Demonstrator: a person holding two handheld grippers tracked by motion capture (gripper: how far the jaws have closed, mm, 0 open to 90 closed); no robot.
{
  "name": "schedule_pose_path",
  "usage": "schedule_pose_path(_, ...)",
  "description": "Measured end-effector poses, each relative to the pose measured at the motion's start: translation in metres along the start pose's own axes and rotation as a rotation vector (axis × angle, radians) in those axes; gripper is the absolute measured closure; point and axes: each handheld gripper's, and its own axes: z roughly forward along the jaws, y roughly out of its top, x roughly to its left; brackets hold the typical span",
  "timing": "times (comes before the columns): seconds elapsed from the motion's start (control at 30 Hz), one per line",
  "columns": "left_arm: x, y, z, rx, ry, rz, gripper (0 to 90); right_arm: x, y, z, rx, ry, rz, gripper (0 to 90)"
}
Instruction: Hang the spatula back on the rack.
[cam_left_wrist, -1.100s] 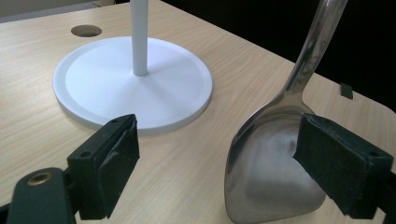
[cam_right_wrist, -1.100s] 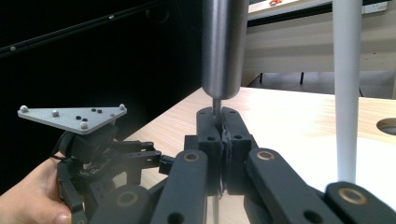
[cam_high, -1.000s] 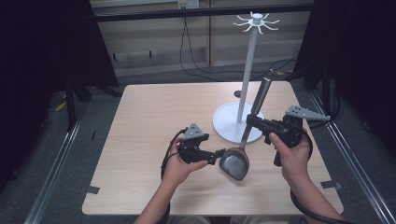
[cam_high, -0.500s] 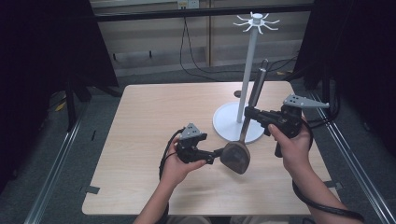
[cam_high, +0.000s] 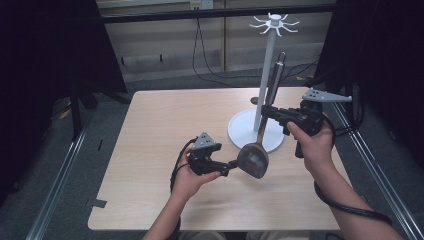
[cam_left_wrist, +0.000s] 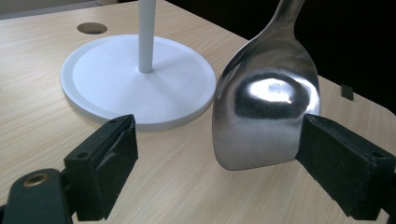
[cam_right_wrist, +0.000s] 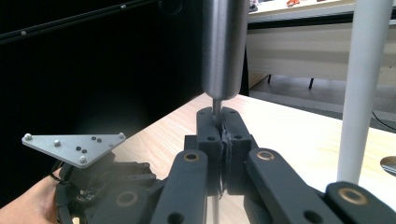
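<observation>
A steel spatula (cam_high: 252, 160) stands nearly upright with its blade low over the table and its thick handle (cam_right_wrist: 224, 46) up. My right gripper (cam_high: 266, 111) is shut on its thin shaft, seen clamped in the right gripper view (cam_right_wrist: 218, 122). My left gripper (cam_high: 231, 165) points at the blade and stands open. In the left gripper view (cam_left_wrist: 219, 135) the blade (cam_left_wrist: 266, 116) sits between the jaws, close to the right-hand one and far from the other. I cannot tell whether the blade touches the table.
A white hook stand (cam_high: 267, 75) rises from a round base (cam_high: 240, 127) just behind the spatula, its base (cam_left_wrist: 135, 84) and pole (cam_right_wrist: 366, 84) close by. A hole (cam_left_wrist: 92, 28) is cut in the wooden table (cam_high: 165, 125). Dark curtains and floor rails surround it.
My right hand has risen and carried the spatula up and more upright, its blade lifting from the table. The left hand has stayed put.
</observation>
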Motion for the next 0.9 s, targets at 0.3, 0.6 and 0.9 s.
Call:
schedule_pose_path(0.3, 0.001, 0.0, 0.0, 0.002, -0.004, -0.002, 12.3, -0.003, 0.011, 0.005, 0.0, 0.01, -0.013, 88.3)
schedule_pose_path(0.6, 0.002, -0.001, -0.001, 0.005, 0.002, -0.005, 12.2, -0.006, 0.02, 0.009, -0.006, 0.021, -0.011, 88.3)
schedule_pose_path(0.9, 0.002, -0.001, -0.001, 0.007, 0.004, 0.002, 12.1, -0.015, 0.025, 0.014, -0.005, 0.021, 0.01, 88.3)
